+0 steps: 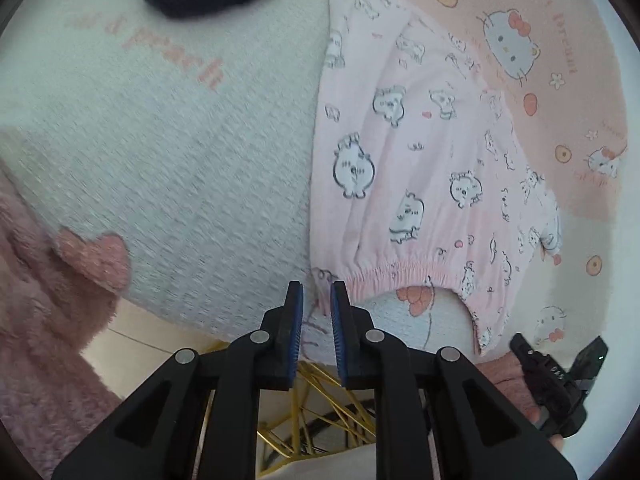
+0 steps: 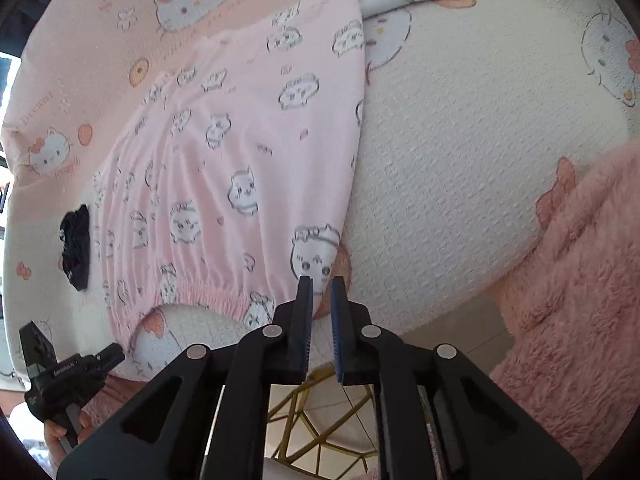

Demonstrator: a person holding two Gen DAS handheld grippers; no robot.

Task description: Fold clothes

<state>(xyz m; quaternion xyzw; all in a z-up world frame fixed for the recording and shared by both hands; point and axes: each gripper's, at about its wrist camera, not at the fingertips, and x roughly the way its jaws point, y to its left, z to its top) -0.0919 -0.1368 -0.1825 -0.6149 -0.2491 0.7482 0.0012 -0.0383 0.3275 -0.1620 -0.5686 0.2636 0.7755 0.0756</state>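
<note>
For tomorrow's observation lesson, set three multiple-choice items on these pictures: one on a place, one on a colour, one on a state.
1. Where does the dark garment lie?
A. on the bed, beside the pink pyjama trousers
B. on the floor
C. inside a basket

2. What colour are the trousers?
A. green
B. pink with white cartoon animals
C. plain black

3. How do the left gripper's jaws stand?
A. wide apart in empty air
B. out of view
C. near together at a waistband corner

Answers: 1 A, it rests on the bedspread next to them; 2 B, the print shows plainly; 3 C, cloth sits between the pads.
</note>
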